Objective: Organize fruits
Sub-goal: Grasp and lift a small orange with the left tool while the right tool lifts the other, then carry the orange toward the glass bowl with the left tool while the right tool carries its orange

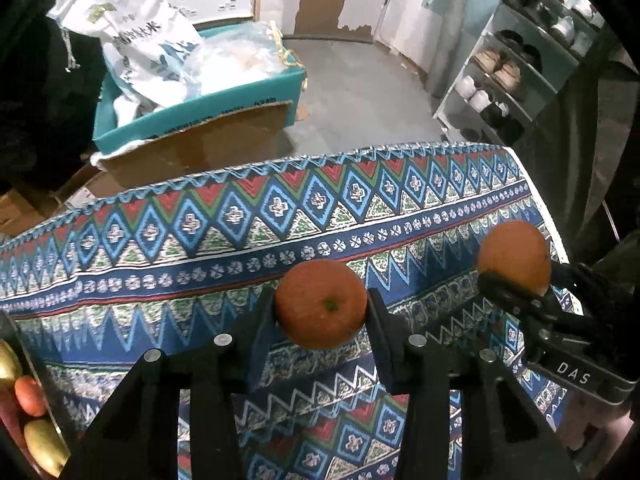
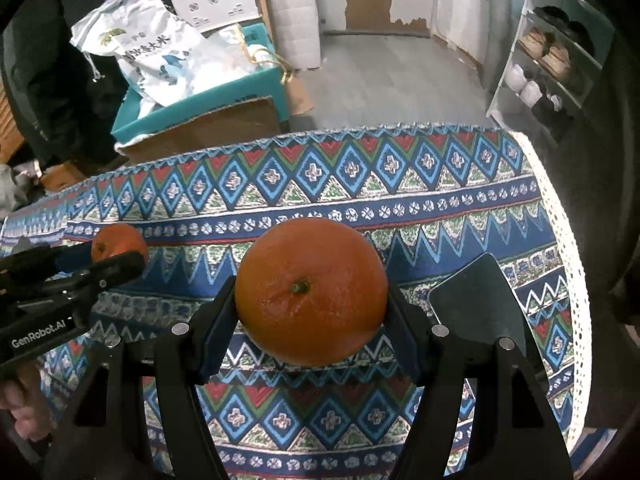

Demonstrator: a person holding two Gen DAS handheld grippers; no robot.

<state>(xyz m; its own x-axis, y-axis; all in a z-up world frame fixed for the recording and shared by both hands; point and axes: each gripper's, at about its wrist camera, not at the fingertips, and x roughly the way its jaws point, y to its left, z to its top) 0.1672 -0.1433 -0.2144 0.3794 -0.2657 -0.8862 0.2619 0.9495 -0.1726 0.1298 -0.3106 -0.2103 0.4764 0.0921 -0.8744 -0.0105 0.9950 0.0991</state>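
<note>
A small orange (image 1: 321, 304) hangs above the patterned tablecloth (image 1: 200, 240), and my left gripper (image 1: 320, 312) is shut on it, one pad on each side. A larger orange (image 2: 310, 290) is pinched the same way in my right gripper (image 2: 310, 312). The left wrist view also has the right gripper (image 1: 516, 280) at the right with its large orange (image 1: 514, 256). From the right wrist view, the left gripper (image 2: 116, 258) shows at the left with its small orange (image 2: 120, 240). Several yellow and orange fruits (image 1: 30, 396) lie in a container at the lower left edge.
A dark phone-like slab (image 2: 476, 300) lies on the cloth by my right gripper. Beyond the table's far edge stand a teal box (image 1: 192, 120) with white bags, cardboard boxes, and a shoe rack (image 1: 516, 72) at the right. A hand (image 2: 20, 412) shows at the lower left.
</note>
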